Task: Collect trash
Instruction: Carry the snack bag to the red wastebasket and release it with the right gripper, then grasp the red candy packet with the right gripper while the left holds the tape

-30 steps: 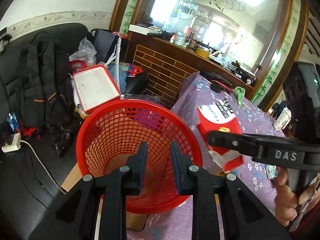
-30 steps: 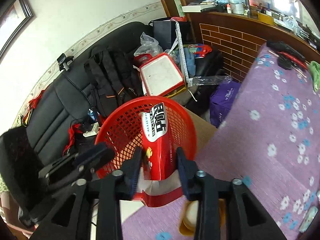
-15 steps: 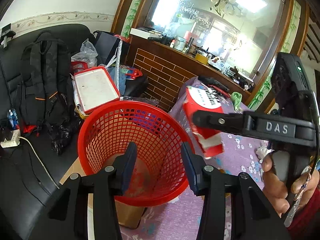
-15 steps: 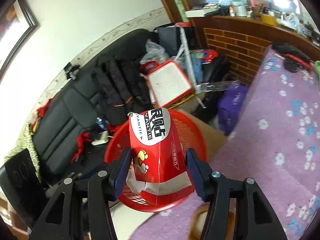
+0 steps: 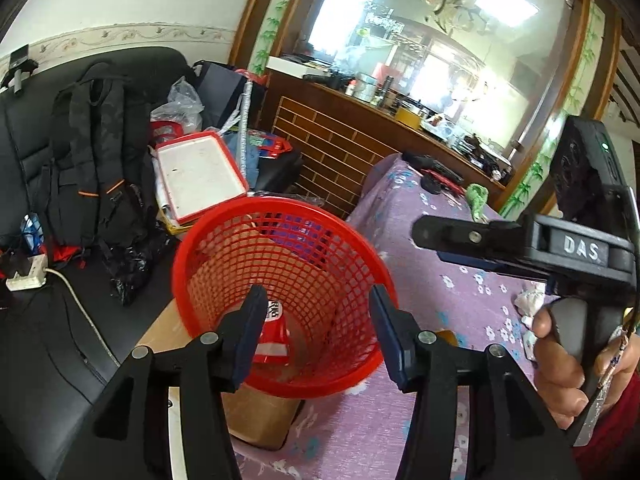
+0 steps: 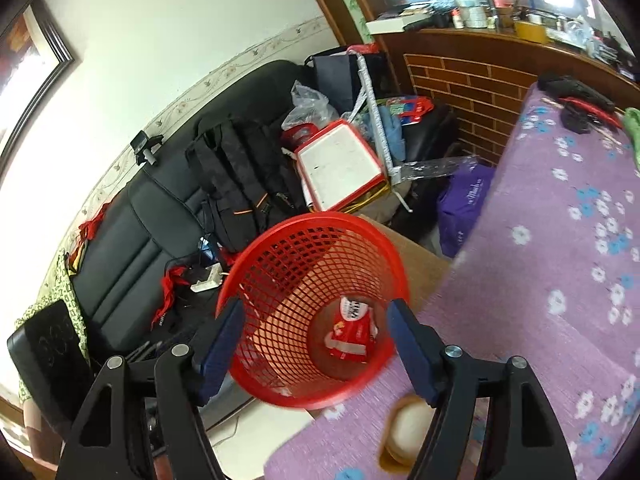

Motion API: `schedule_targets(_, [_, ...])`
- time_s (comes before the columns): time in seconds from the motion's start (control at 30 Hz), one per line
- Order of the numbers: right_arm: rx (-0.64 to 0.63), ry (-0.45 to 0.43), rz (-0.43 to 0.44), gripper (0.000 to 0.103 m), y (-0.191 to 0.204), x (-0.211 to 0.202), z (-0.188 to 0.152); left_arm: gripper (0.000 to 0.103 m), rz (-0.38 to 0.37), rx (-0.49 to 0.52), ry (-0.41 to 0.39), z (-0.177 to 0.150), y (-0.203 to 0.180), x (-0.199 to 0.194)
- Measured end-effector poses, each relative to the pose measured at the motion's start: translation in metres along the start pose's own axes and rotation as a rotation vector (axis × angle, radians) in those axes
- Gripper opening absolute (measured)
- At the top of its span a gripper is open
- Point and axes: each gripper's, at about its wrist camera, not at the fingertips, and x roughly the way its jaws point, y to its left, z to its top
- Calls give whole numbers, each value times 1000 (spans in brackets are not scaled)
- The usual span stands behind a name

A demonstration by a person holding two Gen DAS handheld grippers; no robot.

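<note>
A red mesh basket (image 5: pixel 224 220) (image 6: pixel 320 220) stands on a cardboard box beside the table. A red and white carton (image 5: pixel 274 336) (image 6: pixel 352 332) lies at its bottom. My right gripper (image 6: pixel 316 312) hangs above the basket's near rim. Its jaws are opening, with nothing pressed between them and the carton far below. From the left wrist it shows side-on at the right (image 5: pixel 430 242), held by a person's hand (image 5: pixel 560 368). My left gripper (image 5: pixel 318 304) also hovers over the near rim, its jaws opening and empty.
A purple flowered cloth (image 6: pixel 560 240) covers the table at the right, with crumpled white tissue (image 5: pixel 528 304) and a round tan-rimmed thing (image 6: pixel 408 428) on it. A black sofa holds a backpack (image 5: pixel 92 160) and a red-rimmed white tray (image 5: pixel 196 176).
My right gripper spread its jaws and let go of the carton, which dropped to the basket's bottom. My left gripper's jaws widened too.
</note>
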Motion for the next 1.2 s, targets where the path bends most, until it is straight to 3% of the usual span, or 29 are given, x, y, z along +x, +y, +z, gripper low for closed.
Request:
schedule_targets(0.27, [76,-64,-48,78,-45,-66,-43,52,-58,84,41,-10,-52,13])
schedule_targets(0.63, [268,-167,-244,78,-151,-180,-130,52,-161,263,119,-42,-164,37])
schedule_targets(0.77, [353,-203,-286,78,-187,-216,-159,52,-105,264,129,-41,-175,45])
schedule_targets(0.9, [411,-227,-316,77,-217,-240,-186,52,-21,211,173,-41,-157,59])
schedule_targets(1.13, [500,-248,-305,77,-246,-256,-214,52,29,190,208,-48,-140,65])
schedule_targets(1.2, [504,-248,-320,77,-249,-257,-214,48,44,194,218,-51,-138,67])
